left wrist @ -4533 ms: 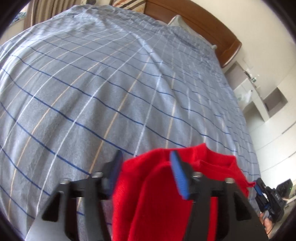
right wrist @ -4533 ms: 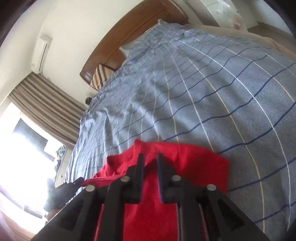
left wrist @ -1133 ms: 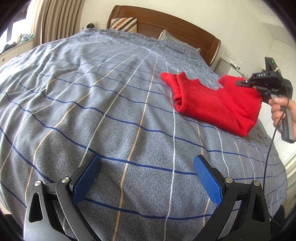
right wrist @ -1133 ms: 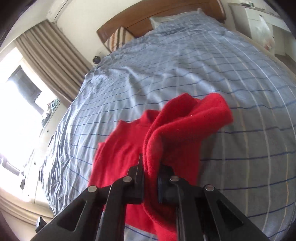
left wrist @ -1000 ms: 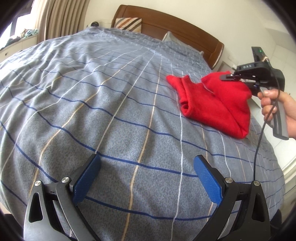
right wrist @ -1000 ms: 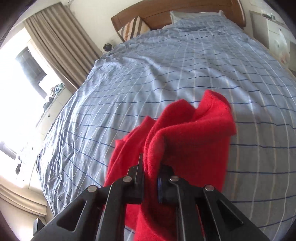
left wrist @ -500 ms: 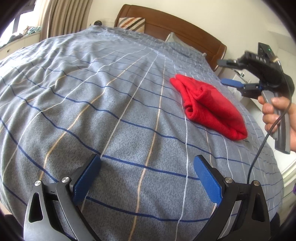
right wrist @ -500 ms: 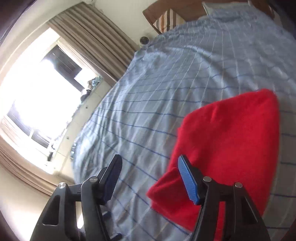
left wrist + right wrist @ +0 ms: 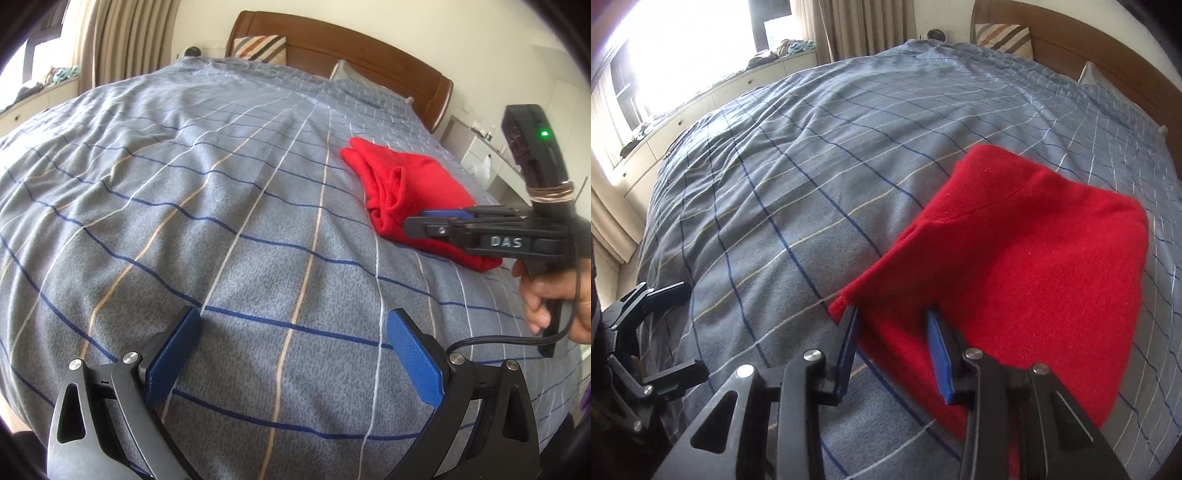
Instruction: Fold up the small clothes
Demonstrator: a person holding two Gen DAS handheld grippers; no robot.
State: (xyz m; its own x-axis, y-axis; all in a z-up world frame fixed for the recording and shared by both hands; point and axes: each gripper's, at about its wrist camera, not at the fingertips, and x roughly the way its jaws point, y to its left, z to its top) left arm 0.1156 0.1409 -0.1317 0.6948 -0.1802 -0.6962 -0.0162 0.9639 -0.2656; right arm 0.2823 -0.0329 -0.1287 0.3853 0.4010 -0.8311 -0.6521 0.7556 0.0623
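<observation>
Checked bedspread [image 9: 229, 206] carries the folded red garment [image 9: 1027, 254] at right of frame, soft and limp, best gripped at its near layered edge, which the right tool [image 9: 895, 338] straddles unclosed; left tool [image 9: 293, 354] spread, empty.

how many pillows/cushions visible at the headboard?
2. A striped cushion leans against the headboard on its window side; a plain pillow lies nearer the nightstand side, partly under the plaid bedspread. More may be hidden under it.
</observation>
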